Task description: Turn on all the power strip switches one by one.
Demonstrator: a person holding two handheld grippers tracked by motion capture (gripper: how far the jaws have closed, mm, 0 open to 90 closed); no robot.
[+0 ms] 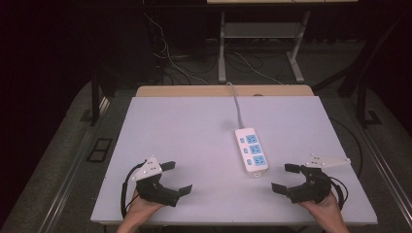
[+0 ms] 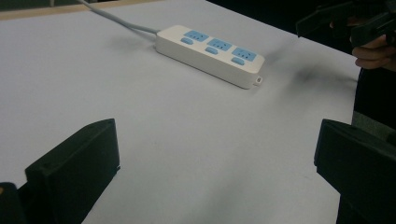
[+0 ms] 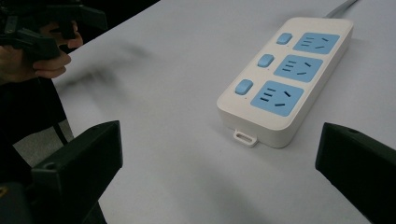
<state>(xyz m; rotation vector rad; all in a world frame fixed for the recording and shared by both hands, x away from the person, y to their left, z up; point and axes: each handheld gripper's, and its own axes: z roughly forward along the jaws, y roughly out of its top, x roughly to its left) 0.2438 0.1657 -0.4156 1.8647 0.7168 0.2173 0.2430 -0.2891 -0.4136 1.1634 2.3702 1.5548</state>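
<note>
A white power strip (image 1: 251,149) with three blue sockets and three blue switches lies flat on the pale table (image 1: 184,131), its grey cable (image 1: 236,104) running off the far edge. My left gripper (image 1: 177,178) rests near the front left of the table, jaws wide open and empty, well left of the strip (image 2: 210,53). At the front right my right gripper (image 1: 285,177) is held open and empty too, just in front of and right of the strip's near end (image 3: 285,79). The strip's small hanging tab (image 3: 244,138) faces the right gripper.
The other hand with its gripper (image 2: 355,28) appears at the top right of the left gripper view, and likewise (image 3: 42,32) at the top left of the right gripper view. A wooden strip (image 1: 223,91) borders the table's far edge. Cables and a metal stand (image 1: 257,43) sit on the floor behind.
</note>
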